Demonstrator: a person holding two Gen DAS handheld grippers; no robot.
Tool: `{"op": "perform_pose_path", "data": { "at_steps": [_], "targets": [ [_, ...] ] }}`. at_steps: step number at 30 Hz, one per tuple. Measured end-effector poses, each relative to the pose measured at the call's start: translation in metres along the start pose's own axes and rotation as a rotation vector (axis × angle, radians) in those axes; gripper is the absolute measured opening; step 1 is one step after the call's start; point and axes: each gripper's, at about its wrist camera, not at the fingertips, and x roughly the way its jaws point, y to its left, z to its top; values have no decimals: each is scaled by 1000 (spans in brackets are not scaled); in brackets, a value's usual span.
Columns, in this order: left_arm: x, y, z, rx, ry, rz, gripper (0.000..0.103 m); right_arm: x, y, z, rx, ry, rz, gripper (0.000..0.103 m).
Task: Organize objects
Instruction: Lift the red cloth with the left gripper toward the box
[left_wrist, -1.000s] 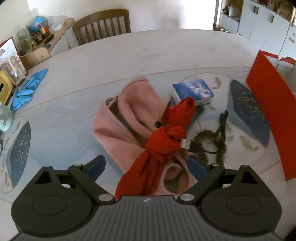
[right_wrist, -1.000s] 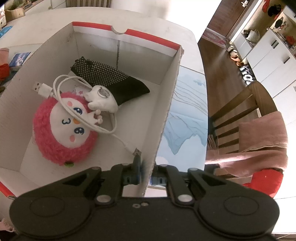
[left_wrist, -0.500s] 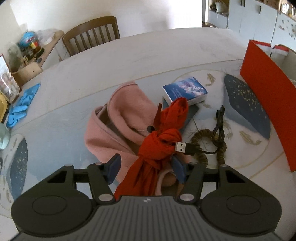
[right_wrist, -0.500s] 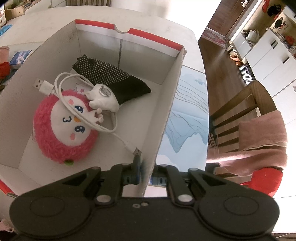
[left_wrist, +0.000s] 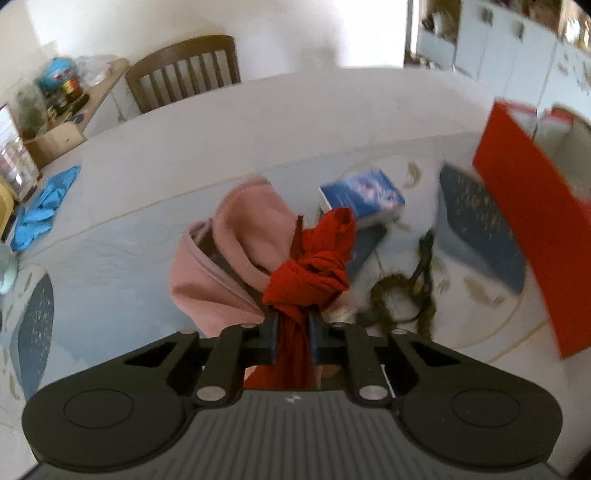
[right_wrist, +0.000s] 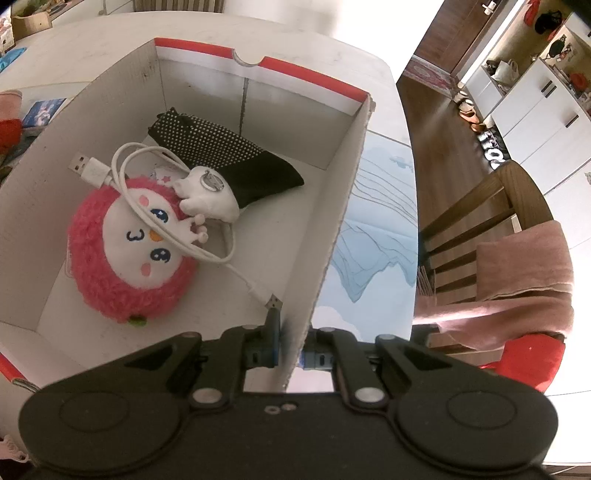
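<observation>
My left tongs are pinching the knotted red cloth tight between both fingers, just above the pink garment that is lying on the bench. A blue book and a coiled dark cable are sitting just beyond. My right tongs are clamping the side wall of the red-and-white box, one finger inside and one outside. In the box are resting a pink plush toy, a white cable and a black dotted pouch.
</observation>
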Motion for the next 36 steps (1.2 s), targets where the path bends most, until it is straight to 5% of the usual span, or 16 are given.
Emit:
{"op": "perform_pose_path", "data": {
  "at_steps": [13,23,36],
  "targets": [
    [-62,-34,35,-50,-131,-146,13,0,1,-1,2,-6,7,7],
    [-71,-126,73,94,-179,-320,13,0,-1,1,10,-12,22,6],
    [-46,-229,103,323,-156,-406,13,-1,-1,-2,-14,-22,35,6]
  ]
}}
